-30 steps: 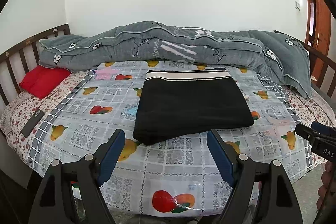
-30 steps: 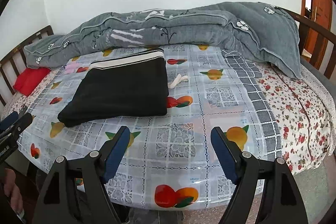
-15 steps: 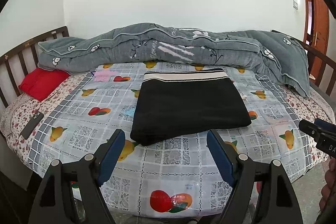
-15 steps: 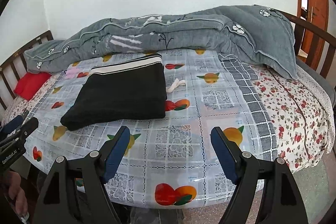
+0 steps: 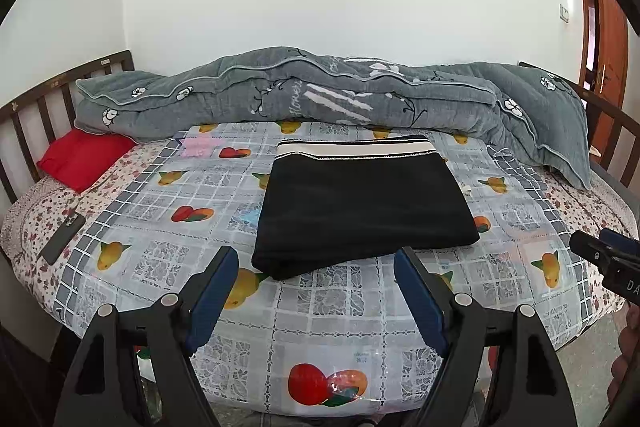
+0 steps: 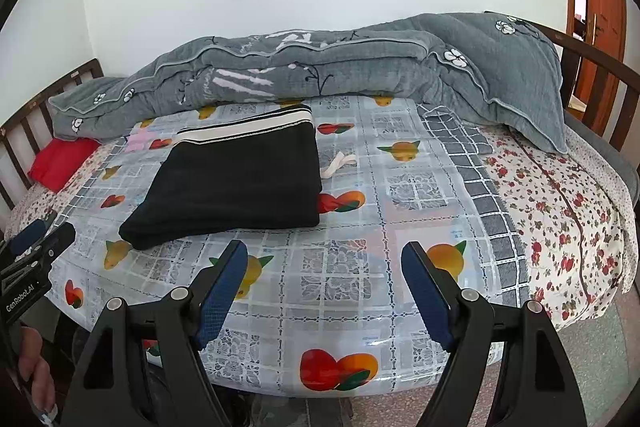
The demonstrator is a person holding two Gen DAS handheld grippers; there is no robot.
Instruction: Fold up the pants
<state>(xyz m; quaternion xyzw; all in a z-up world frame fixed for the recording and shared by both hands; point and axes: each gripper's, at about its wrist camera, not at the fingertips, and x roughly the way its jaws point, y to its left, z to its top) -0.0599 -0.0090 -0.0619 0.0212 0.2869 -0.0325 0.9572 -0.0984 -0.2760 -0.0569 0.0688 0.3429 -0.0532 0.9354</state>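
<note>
Black pants (image 5: 360, 203) with a white striped waistband lie folded into a flat rectangle on the fruit-print plastic sheet (image 5: 320, 311) covering the bed; they also show left of centre in the right wrist view (image 6: 236, 183). My left gripper (image 5: 316, 267) hovers open just in front of the pants' near edge, nothing between its blue pads. My right gripper (image 6: 324, 259) is open too, over the sheet to the right of the pants, empty. Each gripper's tip shows at the edge of the other's view (image 5: 600, 255) (image 6: 36, 243).
A rolled grey quilt (image 5: 320, 95) lies along the far side by the wall. A red pillow (image 5: 80, 155) and a dark phone (image 5: 62, 235) sit at the left. A white strap (image 6: 338, 163) lies right of the pants. Wooden rails (image 6: 592, 75) ring the bed; a door (image 6: 600, 7) stands at the right.
Both views have drifted slightly back and up, so the bed and pants sit a little lower and farther. The pants have not moved and both grippers stay open.
</note>
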